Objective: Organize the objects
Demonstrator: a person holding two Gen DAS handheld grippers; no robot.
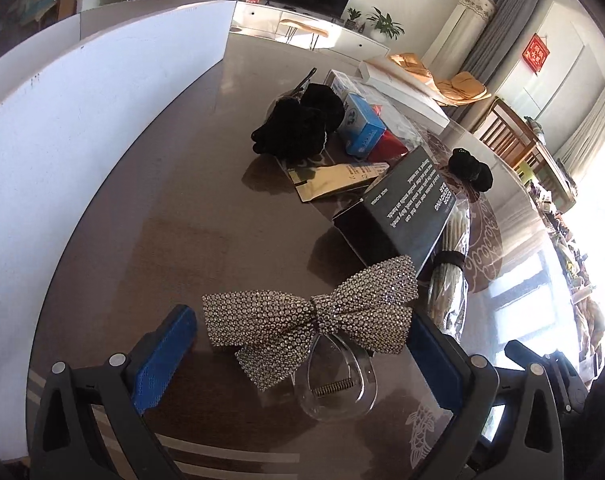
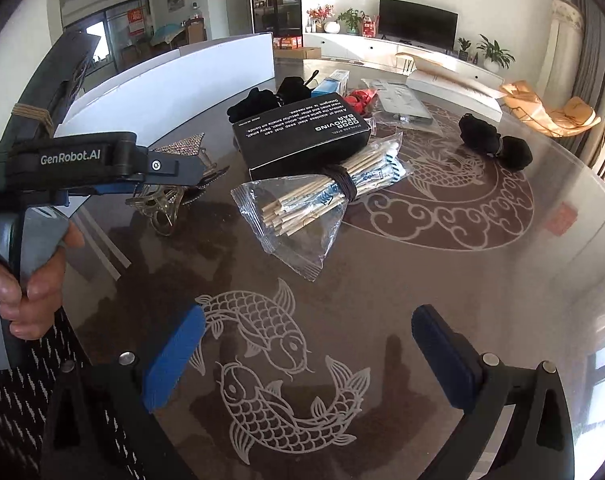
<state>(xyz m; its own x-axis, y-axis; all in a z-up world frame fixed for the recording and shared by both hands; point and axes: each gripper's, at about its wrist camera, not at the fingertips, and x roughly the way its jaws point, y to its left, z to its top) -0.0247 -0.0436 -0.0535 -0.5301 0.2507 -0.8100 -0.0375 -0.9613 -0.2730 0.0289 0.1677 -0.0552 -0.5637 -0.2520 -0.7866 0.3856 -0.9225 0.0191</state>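
The rhinestone-covered bow hair claw (image 1: pixel 310 316) lay near the glass table's (image 1: pixel 206 208) edge, its long axis crosswise between the left gripper's (image 1: pixel 298 356) wide-open, empty fingers; the right gripper (image 2: pixel 308 354), likewise open and empty, stood farther off.

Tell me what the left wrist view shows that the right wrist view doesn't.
Only the left wrist view shows the rhinestone bow hair clip whole, lying between the open left gripper fingers, plus a gold flat packet.

Only the right wrist view shows the etched koi fish design under the open right gripper, and the hand holding the left gripper.

Both show the black odor-removing-bar box, the bagged wooden sticks and the black scrunchie.
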